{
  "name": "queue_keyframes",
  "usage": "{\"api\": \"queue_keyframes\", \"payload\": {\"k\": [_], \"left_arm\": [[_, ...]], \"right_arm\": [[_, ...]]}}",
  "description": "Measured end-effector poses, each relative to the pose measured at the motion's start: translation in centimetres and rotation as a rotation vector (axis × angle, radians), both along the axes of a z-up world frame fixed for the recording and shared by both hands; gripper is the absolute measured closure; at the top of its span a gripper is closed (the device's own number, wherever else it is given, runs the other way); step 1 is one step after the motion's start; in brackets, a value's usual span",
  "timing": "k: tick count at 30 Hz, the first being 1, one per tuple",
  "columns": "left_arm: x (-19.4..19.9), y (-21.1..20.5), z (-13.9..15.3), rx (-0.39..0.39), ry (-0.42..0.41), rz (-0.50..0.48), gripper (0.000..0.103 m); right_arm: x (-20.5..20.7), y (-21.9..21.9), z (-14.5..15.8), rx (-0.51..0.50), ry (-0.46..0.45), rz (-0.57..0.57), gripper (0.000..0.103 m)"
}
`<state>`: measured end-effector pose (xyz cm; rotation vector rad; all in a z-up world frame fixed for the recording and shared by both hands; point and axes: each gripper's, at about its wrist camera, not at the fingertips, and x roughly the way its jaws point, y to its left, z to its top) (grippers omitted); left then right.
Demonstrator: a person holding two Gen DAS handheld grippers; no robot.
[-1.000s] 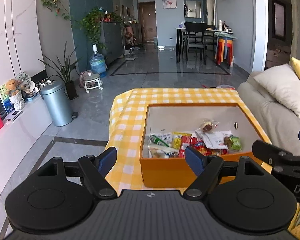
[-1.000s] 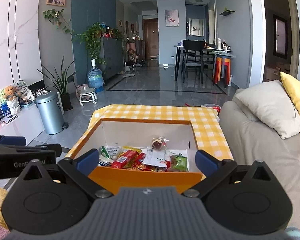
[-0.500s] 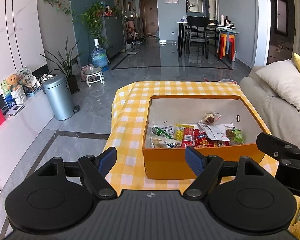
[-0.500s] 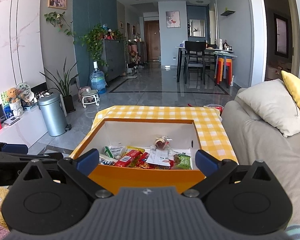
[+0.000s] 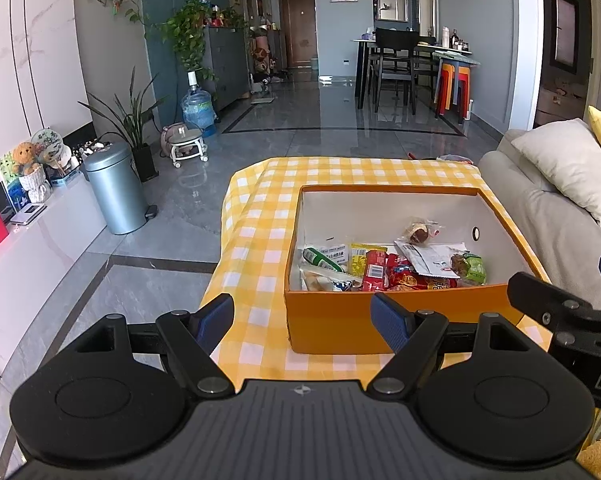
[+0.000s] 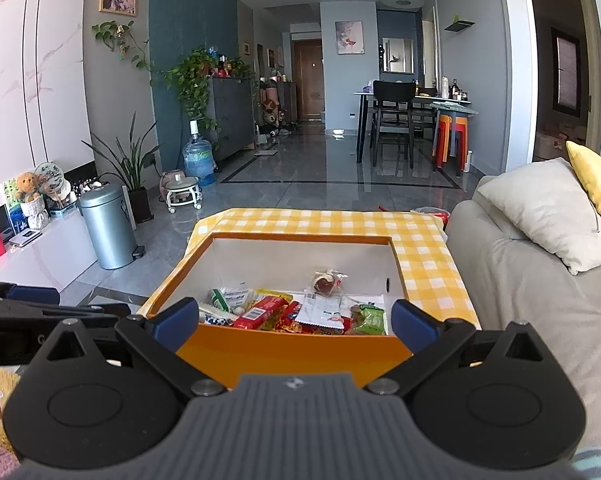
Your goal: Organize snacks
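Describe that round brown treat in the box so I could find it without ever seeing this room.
Find the orange box on the yellow checked tablecloth. Most snacks crowd its near end. The brown treat lies just behind them, toward the far wall. It alone is a round brown ball in clear crinkly wrap, not a flat printed packet.

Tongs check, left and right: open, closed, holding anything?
Left tongs: open, holding nothing, short of the orange cardboard snack box.
Right tongs: open, holding nothing, in front of the same box.
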<state>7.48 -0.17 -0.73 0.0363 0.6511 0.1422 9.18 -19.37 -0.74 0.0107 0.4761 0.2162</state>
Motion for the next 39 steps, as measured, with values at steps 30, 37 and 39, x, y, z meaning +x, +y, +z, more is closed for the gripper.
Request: {"api": "queue_keyframes", "payload": {"k": [30, 37, 39], "left_arm": [[0.00, 0.02, 0.02, -0.012, 0.005, 0.011, 0.012], [0.03, 0.13, 0.41, -0.018, -0.001, 0.020, 0.012], [0.05, 0.14, 0.64, -0.022, -0.001, 0.017, 0.012]], "right_arm": [[0.16, 0.22, 0.04, 0.000, 0.011, 0.007, 0.004], [0.54, 0.40, 0.05, -0.003, 0.019, 0.014, 0.004], [0.65, 0.41, 0.06, 0.006, 0.022, 0.010, 0.004]]}}
